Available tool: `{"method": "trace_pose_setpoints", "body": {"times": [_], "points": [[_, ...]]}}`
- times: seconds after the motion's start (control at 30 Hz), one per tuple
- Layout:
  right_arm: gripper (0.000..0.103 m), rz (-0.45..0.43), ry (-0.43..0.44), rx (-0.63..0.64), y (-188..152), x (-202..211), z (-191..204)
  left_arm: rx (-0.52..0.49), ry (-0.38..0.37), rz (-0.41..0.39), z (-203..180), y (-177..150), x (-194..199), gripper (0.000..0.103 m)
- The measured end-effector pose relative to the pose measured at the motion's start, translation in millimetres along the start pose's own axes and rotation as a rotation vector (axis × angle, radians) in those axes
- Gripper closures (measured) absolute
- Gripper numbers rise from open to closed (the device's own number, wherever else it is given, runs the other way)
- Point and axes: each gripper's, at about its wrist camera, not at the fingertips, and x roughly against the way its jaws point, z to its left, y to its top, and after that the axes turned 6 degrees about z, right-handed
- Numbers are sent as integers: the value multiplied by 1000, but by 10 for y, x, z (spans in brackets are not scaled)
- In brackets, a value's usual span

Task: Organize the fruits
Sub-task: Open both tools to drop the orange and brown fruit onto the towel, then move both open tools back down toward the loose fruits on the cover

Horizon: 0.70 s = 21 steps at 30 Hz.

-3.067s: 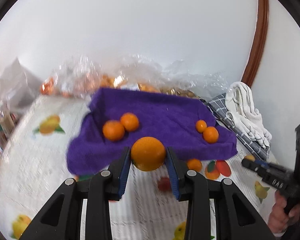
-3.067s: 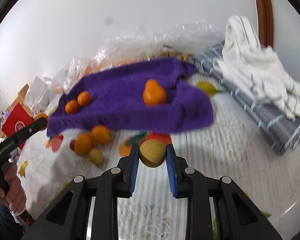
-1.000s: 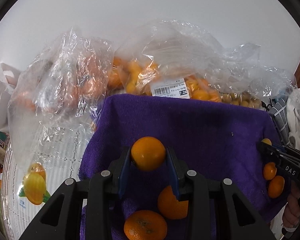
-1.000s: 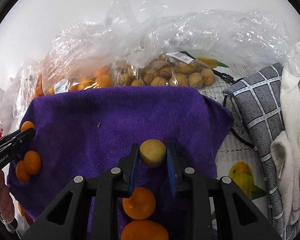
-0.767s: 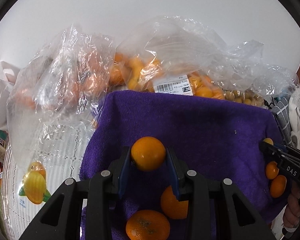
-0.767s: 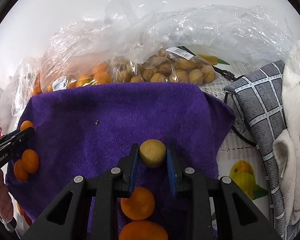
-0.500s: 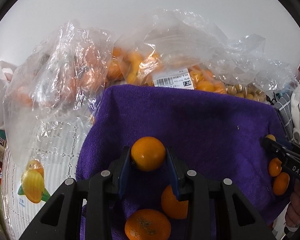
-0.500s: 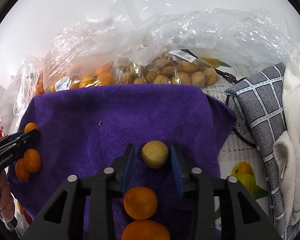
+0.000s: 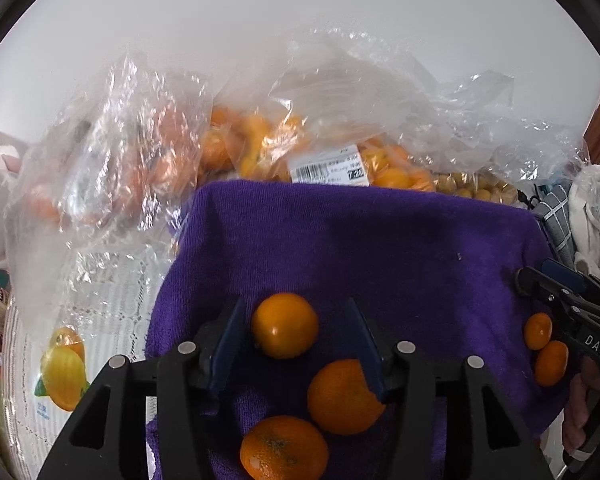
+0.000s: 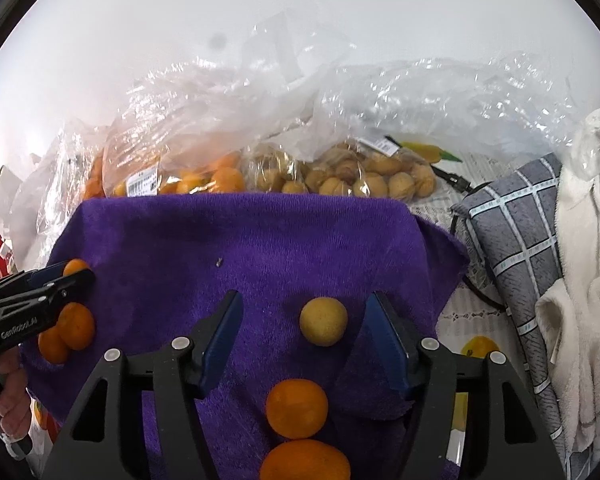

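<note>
The left tongs (image 9: pixel 296 336) stand wide, the blue pads clear on both sides of an orange (image 9: pixel 285 325) that sits between them on the purple towel (image 9: pixel 360 248). Just nearer the camera lie two more oranges (image 9: pixel 342 396), one partly behind the right pad and the other touching it from below, both on the towel. At the towel's right edge is a pair of small mandarins (image 9: pixel 538 331), with the tip of the right tongs just above them.

The right tongs (image 10: pixel 306 328) are wide too; a yellow fruit (image 10: pixel 323 321) rests on the towel between the pads, closer to the right pad but touching neither. Two oranges lie in a line nearer the camera, below the yellow fruit. At the towel's left edge, in this view, the left tongs' tip lies over the orange it has beside it, with two oranges just under that tip.

Behind the towel are clear plastic bags (image 10: pixel 260 120) holding oranges and a bag of tan fruits (image 10: pixel 356 180). To the right lie a grey checked cloth (image 10: pixel 512 240) and a white towel (image 10: pixel 588 240). A lemon-print cover (image 9: pixel 64 360) shows on the bench at left.
</note>
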Motion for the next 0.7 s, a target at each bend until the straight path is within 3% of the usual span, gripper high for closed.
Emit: {"method": "trace_pose_setpoints", "body": {"times": [0.27,0.43,0.7], "points": [[39,-71,-30,-23,58,309,-15,1,2,-54,-50,44,267,52],[39,-68,-21,-61,-5,519,2,-2,-15,-117,-75,45,601,52],[39,-56,-88,33,-360,933,270,-22,-53,-168,-28,-332,1069,52]]}}
